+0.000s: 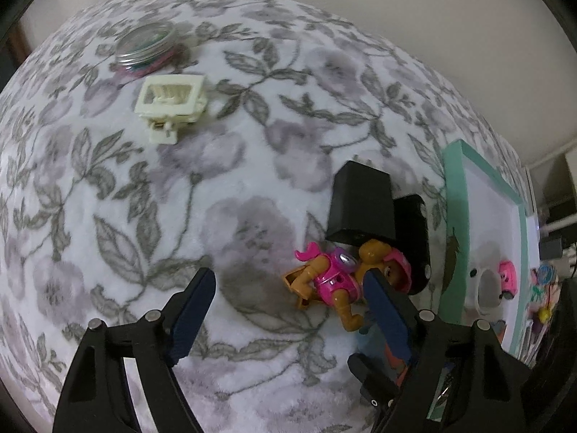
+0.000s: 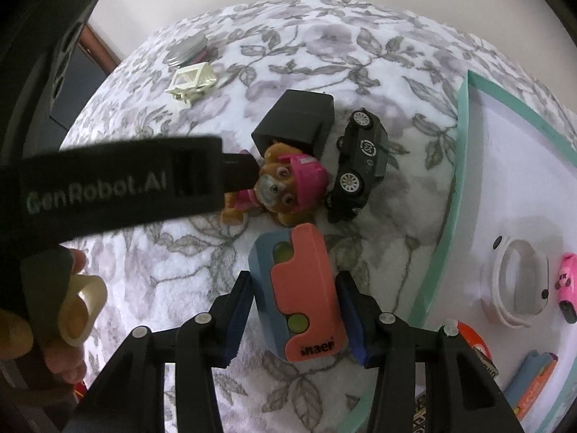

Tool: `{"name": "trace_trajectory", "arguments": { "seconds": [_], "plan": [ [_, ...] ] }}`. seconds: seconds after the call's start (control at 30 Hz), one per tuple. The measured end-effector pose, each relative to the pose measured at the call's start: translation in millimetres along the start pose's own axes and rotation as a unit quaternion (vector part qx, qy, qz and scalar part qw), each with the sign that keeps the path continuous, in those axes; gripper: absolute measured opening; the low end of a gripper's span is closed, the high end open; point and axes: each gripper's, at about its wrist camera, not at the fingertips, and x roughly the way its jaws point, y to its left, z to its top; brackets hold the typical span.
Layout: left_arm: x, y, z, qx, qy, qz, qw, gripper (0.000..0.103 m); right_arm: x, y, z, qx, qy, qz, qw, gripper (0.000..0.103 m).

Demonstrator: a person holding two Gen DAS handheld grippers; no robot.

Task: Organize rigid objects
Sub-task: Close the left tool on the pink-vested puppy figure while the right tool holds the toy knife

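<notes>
Now, right gripper [image 2: 294, 315]: it points steeply down over the orange and blue case [image 2: 297, 297], which lies between its blue pads; whether the pads already press on it, I cannot tell.
Left gripper [image 1: 288, 310]: jaws wide apart, holding nothing; its right finger stands in front of the toy dog [image 1: 340, 281].
Near things: black box [image 2: 294, 122] touches the toy dog; toy car [image 2: 360, 166] lies just beside them.
Step in hand: I judge the right gripper is picking up the case, to carry it to the white tray [image 2: 501, 166] with the green rim.
Next move: probably a firm close, then lift and go to the right, clear of the rim.
Far things: cream plastic piece [image 1: 169, 103] and round tin [image 1: 146, 41], well apart.
Surface: soft blanket [image 1: 223, 187] with grey flowers.
Room: pale wall behind.
</notes>
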Motion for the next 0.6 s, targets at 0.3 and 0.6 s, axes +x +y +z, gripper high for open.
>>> {"name": "trace_trajectory", "arguments": {
  "seconds": [0.3,0.6],
  "plan": [
    [7,-13,-2,0.045,0.034,-0.007,0.9984,0.082,-4,-12,2,0.01,-0.001,0.01,1.0,0.05],
    [4,-44,0,0.102,0.022,-0.011,0.9945,0.082,-10,-10,-4,0.009,0.004,0.003,1.0,0.05]
  ]
}}
